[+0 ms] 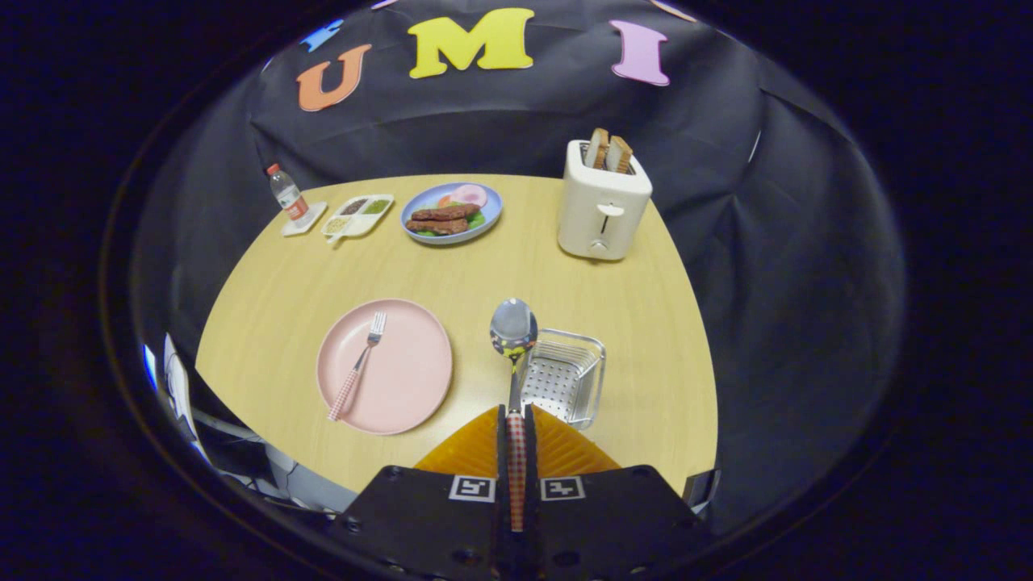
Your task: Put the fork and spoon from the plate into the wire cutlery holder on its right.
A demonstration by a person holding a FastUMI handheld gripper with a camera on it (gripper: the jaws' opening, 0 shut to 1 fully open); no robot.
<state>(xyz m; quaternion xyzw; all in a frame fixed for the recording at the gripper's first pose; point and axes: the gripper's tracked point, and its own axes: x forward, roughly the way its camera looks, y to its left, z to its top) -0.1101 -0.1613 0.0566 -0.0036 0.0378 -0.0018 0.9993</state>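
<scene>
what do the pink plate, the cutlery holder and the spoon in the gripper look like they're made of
Round pink plate: matte, probably plastic or melamine; no glare. Wire cutlery holder: shiny metal, likely steel, with a perforated floor. Silver spoon: polished metal bowl with mirror reflections; its checked handle, clamped between the fingers of the gripper, looks plastic-coated.

Fork [357,367] lies on pink plate [385,365]; spoon [513,339] raised beside wire holder [562,376].

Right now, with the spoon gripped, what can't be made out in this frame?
- Spoon: its handle's grasped part is hidden by the gripper shut on it.
- Wire cutlery holder: near-left corner is hidden by the spoon and fingers.
- Small divided tray beyond the pink plate: contents too small to identify.
- Bottle: label too small.
</scene>
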